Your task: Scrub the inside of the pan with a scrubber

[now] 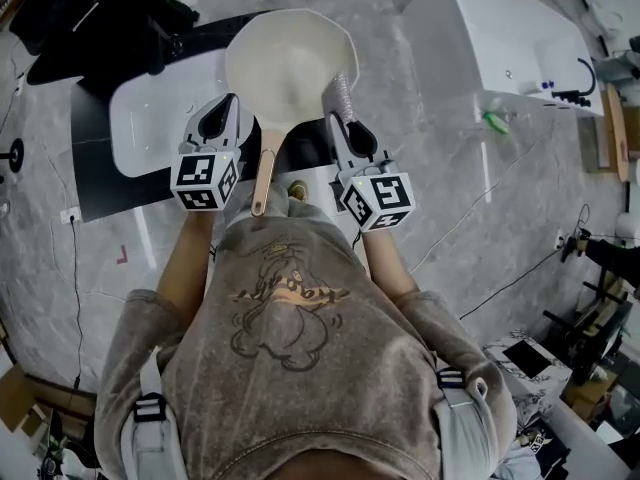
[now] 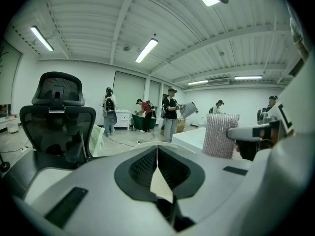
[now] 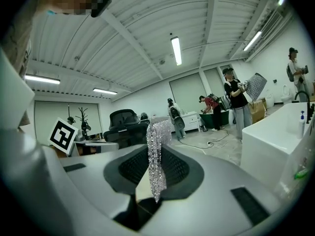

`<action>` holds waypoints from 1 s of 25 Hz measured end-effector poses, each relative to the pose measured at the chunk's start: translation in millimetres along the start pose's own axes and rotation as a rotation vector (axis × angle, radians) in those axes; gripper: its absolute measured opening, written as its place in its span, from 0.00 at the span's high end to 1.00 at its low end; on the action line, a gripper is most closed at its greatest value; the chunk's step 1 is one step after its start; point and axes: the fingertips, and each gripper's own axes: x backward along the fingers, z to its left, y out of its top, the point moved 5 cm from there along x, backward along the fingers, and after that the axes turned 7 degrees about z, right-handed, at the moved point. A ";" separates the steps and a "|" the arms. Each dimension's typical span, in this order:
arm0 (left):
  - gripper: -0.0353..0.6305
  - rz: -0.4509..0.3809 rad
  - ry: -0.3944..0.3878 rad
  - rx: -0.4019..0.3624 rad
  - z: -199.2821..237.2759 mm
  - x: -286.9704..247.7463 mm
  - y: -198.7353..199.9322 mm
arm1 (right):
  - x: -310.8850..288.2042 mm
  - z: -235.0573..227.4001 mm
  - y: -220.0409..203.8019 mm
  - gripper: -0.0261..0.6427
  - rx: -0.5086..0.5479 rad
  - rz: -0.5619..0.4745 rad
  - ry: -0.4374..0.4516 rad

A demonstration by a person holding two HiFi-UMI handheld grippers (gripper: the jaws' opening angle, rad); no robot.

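Note:
A cream pan (image 1: 290, 63) with a tan handle (image 1: 265, 173) is held up in front of the person, its inside facing up. My left gripper (image 1: 229, 108) is at the pan's left rim and is shut on a thin cream edge (image 2: 160, 183), the pan's rim. My right gripper (image 1: 337, 118) is at the pan's right side, shut on a silvery mesh scrubber (image 1: 341, 92) that stands up from its jaws (image 3: 156, 156). The scrubber (image 2: 220, 134) also shows in the left gripper view, beside the pan. I cannot tell whether it touches the pan.
Below the pan lies a white board (image 1: 150, 118) on a dark mat (image 1: 95, 163). A white tub (image 1: 500, 38) stands at the upper right. A black office chair (image 2: 58, 127) is to the left. Several people stand far back (image 2: 170, 112). Cables run over the floor.

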 end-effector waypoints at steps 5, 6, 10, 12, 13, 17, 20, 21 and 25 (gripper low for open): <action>0.92 0.031 0.014 -0.004 4.3 -7.3 -4.5 | -11.1 -0.8 -0.9 0.84 -0.001 0.011 0.018; 0.92 0.039 0.013 -0.004 5.5 -8.9 -6.0 | -13.4 -1.3 -1.0 0.84 -0.001 0.014 0.021; 0.91 0.089 0.003 0.018 13.9 -18.3 -14.1 | -23.1 -2.0 0.1 0.84 -0.003 0.025 0.026; 0.75 0.116 -0.002 0.051 20.0 -24.2 -19.8 | -27.4 -0.3 0.1 0.84 -0.002 0.030 0.031; 0.71 0.127 -0.002 0.068 23.2 -27.5 -22.3 | -29.2 0.3 0.0 0.84 0.000 0.033 0.034; 0.71 0.169 0.005 0.097 35.9 -43.1 -31.0 | -33.9 0.6 0.0 0.84 0.008 0.046 0.036; 0.71 0.207 0.021 0.091 46.4 -56.7 -38.9 | -37.6 0.2 0.2 0.84 0.012 0.055 0.036; 0.71 0.219 0.027 0.092 49.7 -61.6 -42.0 | -39.1 -0.2 0.2 0.84 0.013 0.058 0.035; 0.71 0.272 0.050 0.107 62.0 -78.6 -57.4 | -46.1 0.4 -0.5 0.84 0.010 0.070 0.041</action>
